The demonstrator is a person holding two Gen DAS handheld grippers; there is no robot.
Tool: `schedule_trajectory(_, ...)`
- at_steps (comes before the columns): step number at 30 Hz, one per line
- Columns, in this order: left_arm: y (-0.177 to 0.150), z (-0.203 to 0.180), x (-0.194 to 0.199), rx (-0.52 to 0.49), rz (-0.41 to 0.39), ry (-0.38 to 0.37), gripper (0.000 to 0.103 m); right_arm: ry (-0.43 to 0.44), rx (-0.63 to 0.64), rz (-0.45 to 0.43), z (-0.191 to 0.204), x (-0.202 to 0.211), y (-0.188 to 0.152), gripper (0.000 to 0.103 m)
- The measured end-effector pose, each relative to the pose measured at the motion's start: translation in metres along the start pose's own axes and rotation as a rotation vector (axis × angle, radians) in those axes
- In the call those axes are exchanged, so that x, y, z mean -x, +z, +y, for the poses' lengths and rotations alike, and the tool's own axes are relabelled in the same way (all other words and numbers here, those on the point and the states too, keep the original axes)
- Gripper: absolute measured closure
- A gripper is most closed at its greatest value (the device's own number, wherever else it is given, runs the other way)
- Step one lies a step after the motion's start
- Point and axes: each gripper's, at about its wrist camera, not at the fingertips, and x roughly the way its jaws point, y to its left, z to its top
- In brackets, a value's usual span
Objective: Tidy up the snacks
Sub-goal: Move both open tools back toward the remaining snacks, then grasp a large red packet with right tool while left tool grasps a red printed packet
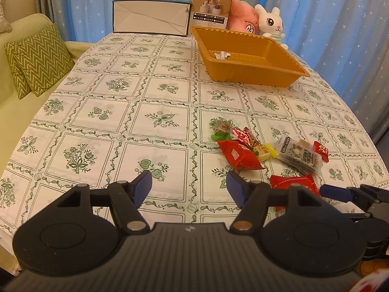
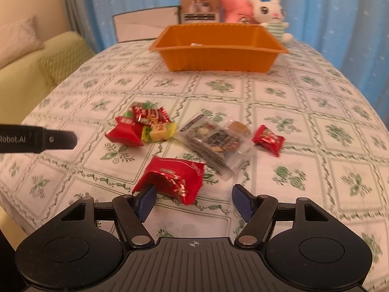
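right claw (image 2: 192, 203) released, straddling the near red pack (image 2: 173, 178) to grasp it | left claw (image 1: 189, 188) released, empty, waiting | tray (image 1: 279, 73) far across table (image 1: 97, 112), awaiting snacks

Warm, soft room light, with no hard shadows. The left view is sharp. The right view is smeared and fuzzy. Both views bend round near the dark corners.

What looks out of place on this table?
The snack packets lie scattered loose on the tablecloth, while the orange tray holds only one small white piece.
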Motion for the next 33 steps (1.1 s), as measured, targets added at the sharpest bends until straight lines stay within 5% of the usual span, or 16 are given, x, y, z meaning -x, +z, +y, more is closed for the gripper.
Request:
schedule_trajectory(11,0.001,-0.002,-0.010,-0.010,0.016,-0.008,0.039,0.089,0.202,-0.030,0.018,-0.013,0.006,0.034)
schedule_trajectory(15,0.001,-0.003,-0.010,-0.015,0.014,-0.007,0.039,0.131,0.214,-0.006,0.019,-0.012,0.008,0.052)
schedule_trajectory(19,0.002,-0.001,-0.010,-0.013,0.013,-0.004,0.039,0.145,0.201,0.031,0.017,-0.006,0.005,0.052)
schedule_trajectory(25,0.002,0.002,-0.008,-0.008,0.008,0.001,0.039,0.110,0.283,-0.048,0.026,0.009,0.011,0.051)
schedule_trajectory(33,0.004,0.002,-0.009,-0.017,0.012,-0.007,0.039,0.150,0.377,0.004,0.034,-0.020,0.022,0.052)
